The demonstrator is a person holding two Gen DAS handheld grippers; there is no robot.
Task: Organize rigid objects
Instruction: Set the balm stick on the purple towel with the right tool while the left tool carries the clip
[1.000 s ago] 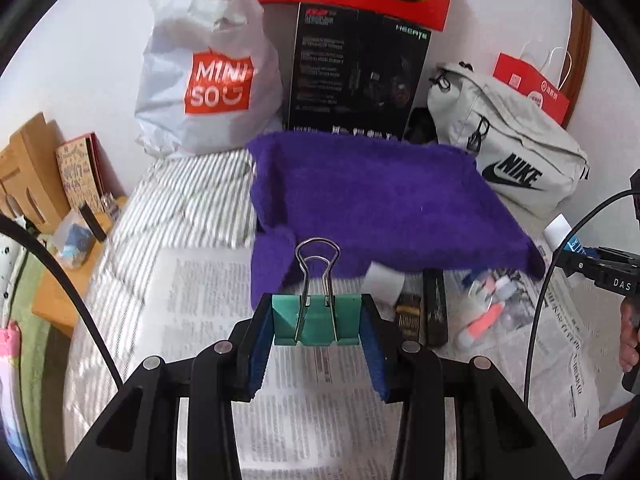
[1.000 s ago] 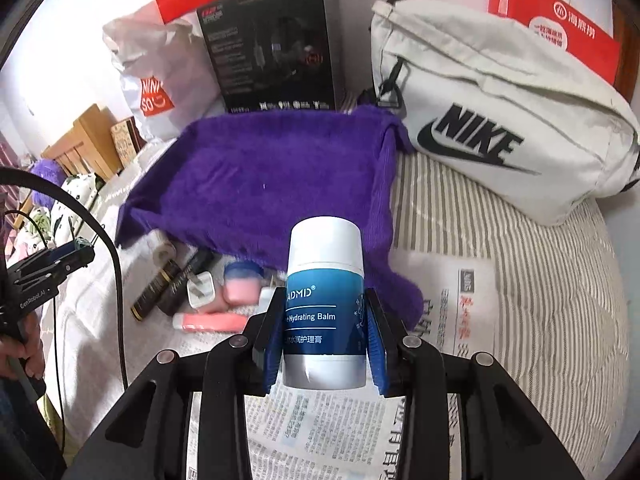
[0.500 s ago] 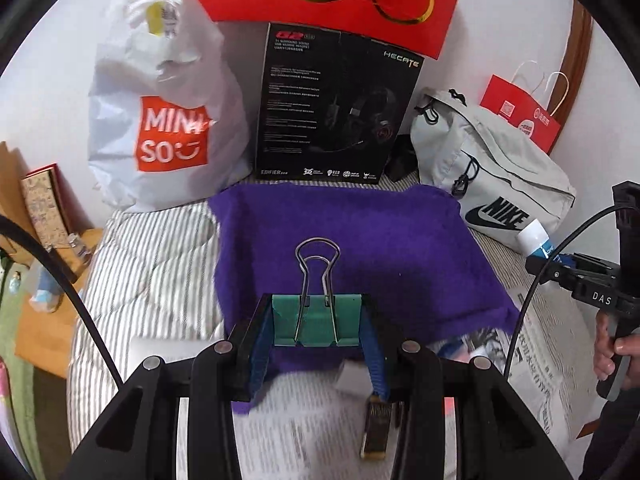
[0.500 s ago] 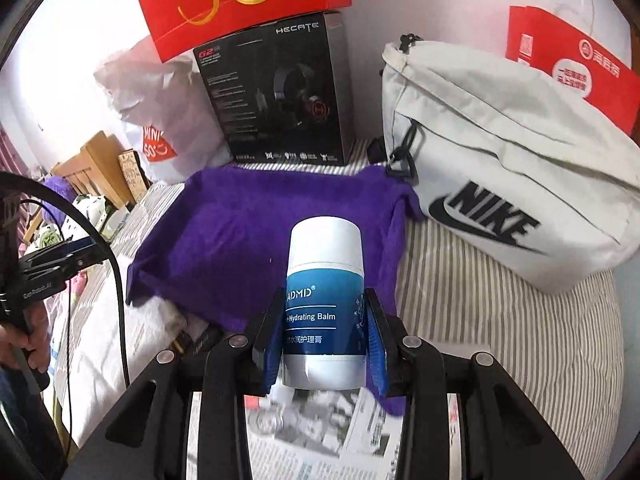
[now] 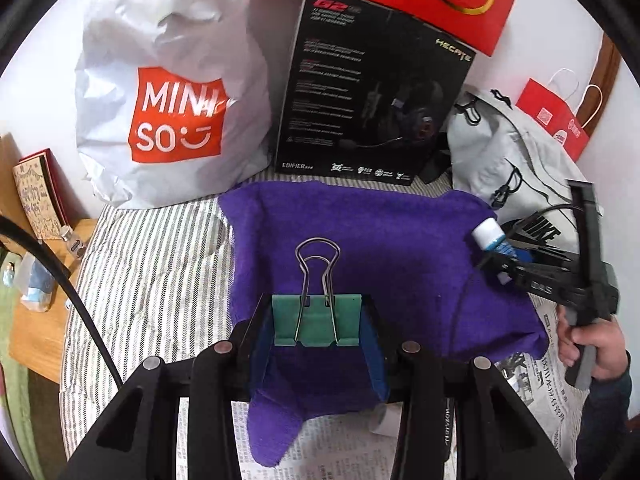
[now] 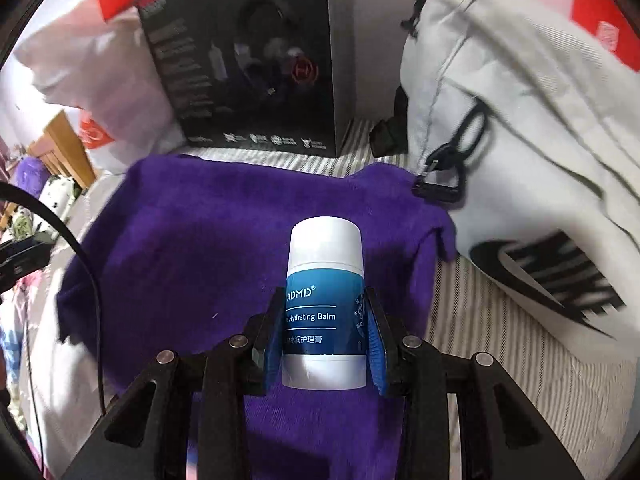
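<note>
purple towel (image 5: 400, 248) bare mid-span; left tool (image 5: 316, 322) grips binder clip (image 5: 316, 320); right edge blurry.

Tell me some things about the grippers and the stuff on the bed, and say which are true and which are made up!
1. The left gripper holds a green metal binder clip. True.
2. The right gripper is empty. False: it grips a blue and white hydrating balm tube.
3. A fuzzy purple towel lies under both grippers. True.
4. The black headset box lies flat on the towel. False: it stands upright behind it.
5. The white shopping bag has a green logo. False: orange.
</note>
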